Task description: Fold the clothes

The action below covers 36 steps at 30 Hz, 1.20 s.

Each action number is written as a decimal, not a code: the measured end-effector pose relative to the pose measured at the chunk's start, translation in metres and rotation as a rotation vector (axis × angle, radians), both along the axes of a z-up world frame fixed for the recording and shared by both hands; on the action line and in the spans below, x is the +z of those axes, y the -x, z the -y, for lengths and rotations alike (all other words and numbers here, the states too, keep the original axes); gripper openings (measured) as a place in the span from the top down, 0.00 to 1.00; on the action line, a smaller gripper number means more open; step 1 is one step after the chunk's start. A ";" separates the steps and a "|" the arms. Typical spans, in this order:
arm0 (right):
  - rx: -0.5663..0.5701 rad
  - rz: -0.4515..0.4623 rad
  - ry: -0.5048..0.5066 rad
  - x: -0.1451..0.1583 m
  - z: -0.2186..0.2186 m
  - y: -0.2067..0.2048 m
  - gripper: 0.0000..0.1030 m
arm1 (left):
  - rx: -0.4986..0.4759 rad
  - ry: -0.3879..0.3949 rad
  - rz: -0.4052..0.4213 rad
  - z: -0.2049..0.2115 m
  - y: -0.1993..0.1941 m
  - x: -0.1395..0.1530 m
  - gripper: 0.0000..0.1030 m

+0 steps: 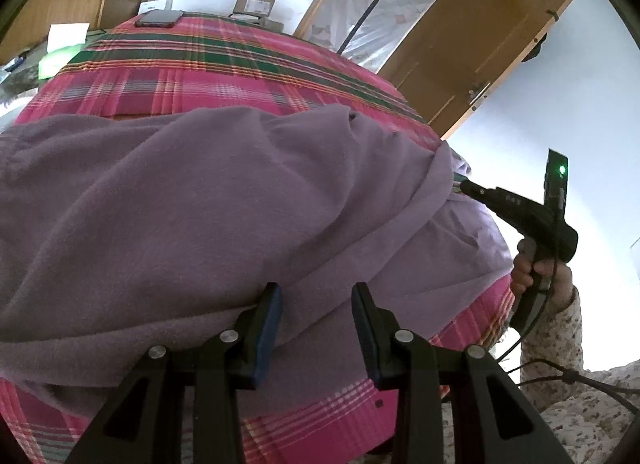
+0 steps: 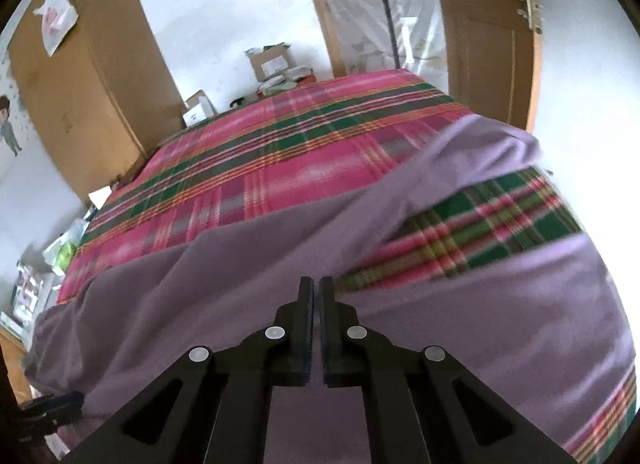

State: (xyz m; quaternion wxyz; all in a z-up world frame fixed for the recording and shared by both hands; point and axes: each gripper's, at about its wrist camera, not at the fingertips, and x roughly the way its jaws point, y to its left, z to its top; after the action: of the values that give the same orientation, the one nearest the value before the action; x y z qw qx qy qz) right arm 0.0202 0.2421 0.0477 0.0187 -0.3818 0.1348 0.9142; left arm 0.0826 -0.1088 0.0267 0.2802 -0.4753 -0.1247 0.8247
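Note:
A purple garment [image 1: 224, 208] lies spread and rumpled on a bed with a pink and green plaid cover [image 1: 208, 64]. My left gripper [image 1: 316, 296] is open just above the garment's near part, nothing between its fingers. My right gripper [image 2: 315, 284] is shut over the garment [image 2: 248, 264]; I cannot tell whether cloth is pinched between its tips. In the left wrist view the right gripper [image 1: 464, 185] shows at the garment's right edge, its tips against the cloth, held by a hand. A fold leaves a patch of plaid cover [image 2: 472, 232] showing between purple parts.
A dark phone [image 1: 158, 19] lies at the bed's far edge. Cardboard boxes [image 1: 256, 2] sit on the floor beyond. A wooden door [image 1: 472, 48] stands open at the right, a wardrobe [image 2: 80, 84] at the left. Cables hang near the person's sleeve [image 1: 560, 344].

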 end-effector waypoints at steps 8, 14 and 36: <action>-0.009 0.003 0.172 -0.007 -0.024 0.001 0.91 | -0.011 0.068 -0.032 -0.012 -0.006 0.004 0.64; 0.067 -0.009 0.206 0.002 -0.013 0.025 0.71 | 0.009 0.065 -0.022 -0.011 -0.004 0.003 0.64; -0.032 0.127 0.219 -0.015 -0.029 0.073 0.96 | -0.154 0.357 -0.162 -0.062 -0.007 0.013 0.64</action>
State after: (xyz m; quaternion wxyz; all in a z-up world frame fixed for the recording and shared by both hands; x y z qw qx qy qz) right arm -0.0527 0.2707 0.0324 0.0001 -0.4362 0.2383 0.8677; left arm 0.0892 -0.0470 0.0393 0.2627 -0.4577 0.0831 0.8453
